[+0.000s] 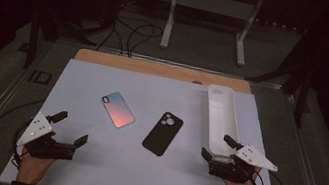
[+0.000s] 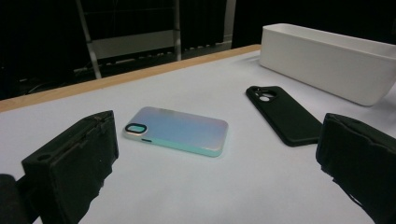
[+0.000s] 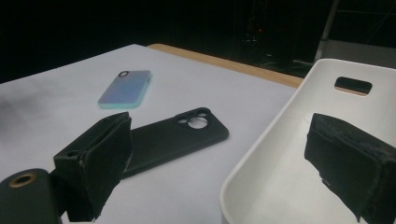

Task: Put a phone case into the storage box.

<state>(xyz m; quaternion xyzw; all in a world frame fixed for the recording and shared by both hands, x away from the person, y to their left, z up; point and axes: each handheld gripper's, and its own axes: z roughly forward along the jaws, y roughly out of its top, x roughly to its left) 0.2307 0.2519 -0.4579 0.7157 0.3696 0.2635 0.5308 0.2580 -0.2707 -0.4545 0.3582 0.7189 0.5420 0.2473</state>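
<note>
The left gripper [image 1: 69, 128] and right gripper [image 1: 217, 147] both had jaws released, grasping nothing. An iridescent blue-pink phone case [image 1: 118, 109] and a black phone case [image 1: 162, 133] lay apart on the white tabletop [image 1: 138, 179], beside a long white plastic tray [image 1: 218, 106].

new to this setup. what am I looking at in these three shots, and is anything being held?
A person at a table holds a two-jaw tool in each hand. The high view looks down from above: left gripper, right gripper. The other two views come from cameras riding on each gripper, looking out between its black jaws. On the white table mat lie an iridescent phone case, a black phone case and a long, empty white tray. Both grippers are open and hold nothing. The right one's jaws straddle the tray's near end, without pressing on it.
</note>
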